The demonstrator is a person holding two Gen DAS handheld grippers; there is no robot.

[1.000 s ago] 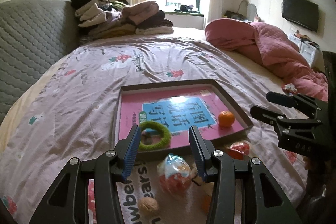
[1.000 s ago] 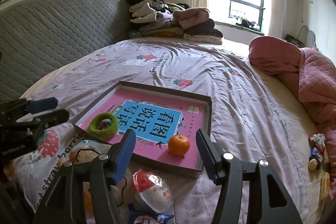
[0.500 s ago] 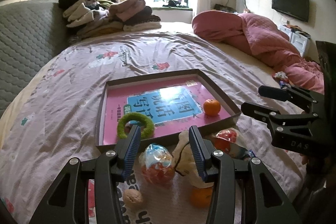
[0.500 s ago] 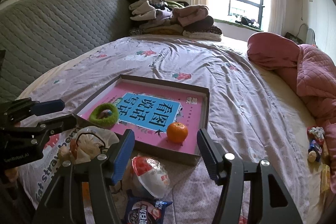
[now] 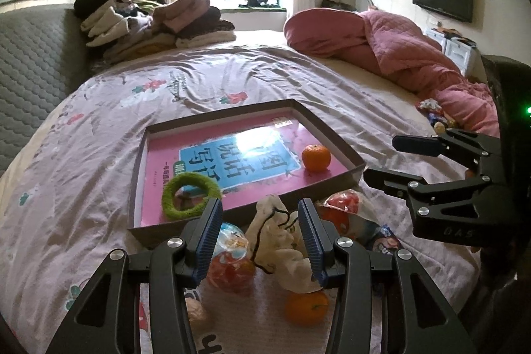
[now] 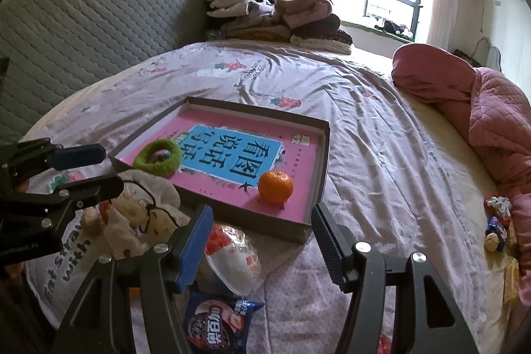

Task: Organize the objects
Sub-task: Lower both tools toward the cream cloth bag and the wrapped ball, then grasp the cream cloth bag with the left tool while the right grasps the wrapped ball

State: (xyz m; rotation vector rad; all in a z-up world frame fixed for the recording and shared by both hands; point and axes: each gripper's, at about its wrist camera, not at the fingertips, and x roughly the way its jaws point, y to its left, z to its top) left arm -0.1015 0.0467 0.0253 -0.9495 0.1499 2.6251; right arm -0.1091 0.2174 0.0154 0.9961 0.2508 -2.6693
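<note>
A shallow brown tray (image 5: 136, 181) (image 6: 320, 168) lies on the bed with a pink book in it, a green fuzzy ring (image 5: 169, 198) (image 6: 159, 170) and an orange (image 5: 316, 157) (image 6: 275, 186). In front of it sit a cream drawstring pouch (image 5: 278, 234) (image 6: 139, 214), a clear-wrapped snack (image 5: 229, 257), a red-and-white wrapped snack (image 5: 341, 208) (image 6: 232, 254), a blue packet (image 6: 215, 324), a second orange (image 5: 307, 307) and a walnut (image 5: 195, 314). My left gripper (image 5: 260, 214) (image 6: 106, 170) hangs open over the pouch. My right gripper (image 6: 262, 218) (image 5: 385, 158) is open above the red-and-white snack, holding nothing.
Folded clothes (image 5: 156, 22) are piled at the far end of the bed. A bunched pink quilt (image 5: 398, 48) fills the right side, with small wrapped sweets (image 6: 496, 221) beside it. A grey quilted headboard (image 6: 66, 32) runs along the left.
My left gripper has drawn back from the tray and sunk a little, so the pouch and loose snacks now lie under its fingers. The right gripper has barely moved.
</note>
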